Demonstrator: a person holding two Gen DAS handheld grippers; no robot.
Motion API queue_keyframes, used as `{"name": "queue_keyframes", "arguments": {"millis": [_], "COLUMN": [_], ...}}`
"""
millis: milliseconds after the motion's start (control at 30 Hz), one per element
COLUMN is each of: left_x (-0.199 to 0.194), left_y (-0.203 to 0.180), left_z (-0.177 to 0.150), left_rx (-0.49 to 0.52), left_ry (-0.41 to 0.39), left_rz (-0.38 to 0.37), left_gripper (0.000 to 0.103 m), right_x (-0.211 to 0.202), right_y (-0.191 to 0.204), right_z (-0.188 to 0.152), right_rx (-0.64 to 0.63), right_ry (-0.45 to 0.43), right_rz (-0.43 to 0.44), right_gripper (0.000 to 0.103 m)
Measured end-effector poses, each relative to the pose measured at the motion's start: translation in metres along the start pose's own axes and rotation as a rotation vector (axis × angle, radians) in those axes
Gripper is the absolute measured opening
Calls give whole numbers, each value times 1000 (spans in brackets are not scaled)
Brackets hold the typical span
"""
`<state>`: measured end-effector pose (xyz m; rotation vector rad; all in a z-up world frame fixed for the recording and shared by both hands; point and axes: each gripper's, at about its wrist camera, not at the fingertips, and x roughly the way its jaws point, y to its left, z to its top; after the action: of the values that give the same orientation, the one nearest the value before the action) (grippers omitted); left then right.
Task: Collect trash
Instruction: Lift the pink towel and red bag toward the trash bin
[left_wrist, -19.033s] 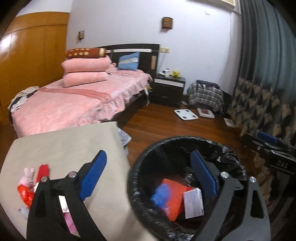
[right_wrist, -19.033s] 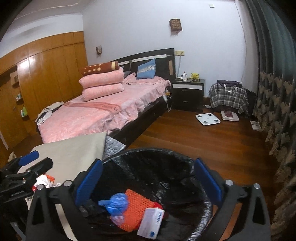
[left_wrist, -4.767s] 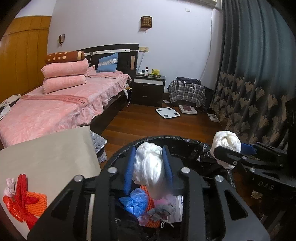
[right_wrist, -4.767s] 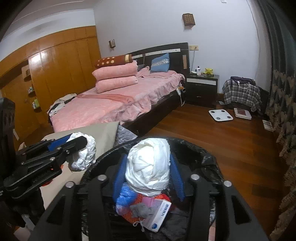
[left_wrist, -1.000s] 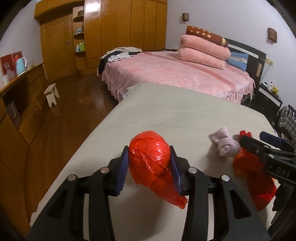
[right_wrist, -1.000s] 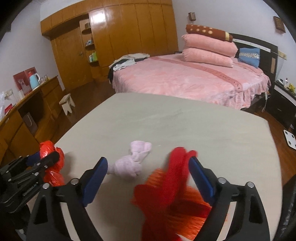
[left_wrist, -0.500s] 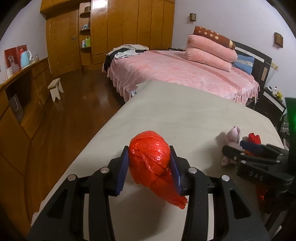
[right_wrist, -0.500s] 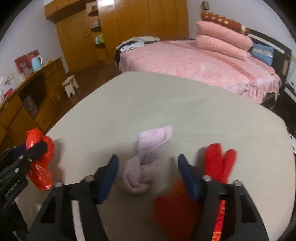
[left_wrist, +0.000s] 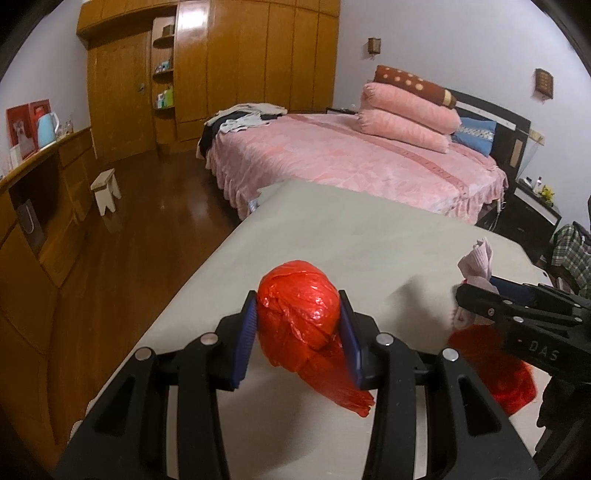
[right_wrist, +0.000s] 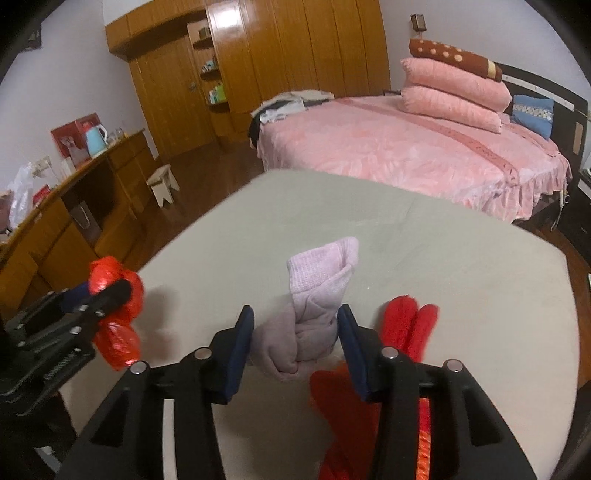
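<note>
My left gripper (left_wrist: 298, 332) is shut on a crumpled red plastic bag (left_wrist: 299, 310) and holds it just above the beige table (left_wrist: 351, 229); the bag also shows in the right wrist view (right_wrist: 114, 317). My right gripper (right_wrist: 295, 339) is shut on a knotted pale pink sock (right_wrist: 314, 306), lifted off the table; the sock also shows in the left wrist view (left_wrist: 476, 262). Red trash (right_wrist: 406, 332) lies on the table under and right of the right gripper, and it also shows in the left wrist view (left_wrist: 495, 373).
A pink bed (left_wrist: 351, 155) with stacked pillows stands behind the table. A wooden wardrobe (left_wrist: 240, 62), a wooden sideboard (left_wrist: 33, 192) with a blue kettle (left_wrist: 46, 127) and a small stool (left_wrist: 107, 190) are at the left. A dark nightstand (left_wrist: 532, 214) is at the right.
My right gripper has closed on the pink sock and raised it off the table. My left gripper still holds the red bag and has barely moved.
</note>
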<state>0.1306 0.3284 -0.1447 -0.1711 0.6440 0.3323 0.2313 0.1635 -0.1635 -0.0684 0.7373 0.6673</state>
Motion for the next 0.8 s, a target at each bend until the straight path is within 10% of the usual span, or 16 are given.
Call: {"name": "queue_keyframes", "arguments": {"millis": [800], "left_x": [-86], "left_y": [-109], "left_z": [1], "left_rx": [95], "left_ry": [-80], "left_rz": [-192], "left_gripper": [40], "right_x": [-155], "right_y": [-48], "right_z": [-16], "right_rx": [24], "right_ry": [-186], "right_rz": [-91], "right_gripper": [46]}}
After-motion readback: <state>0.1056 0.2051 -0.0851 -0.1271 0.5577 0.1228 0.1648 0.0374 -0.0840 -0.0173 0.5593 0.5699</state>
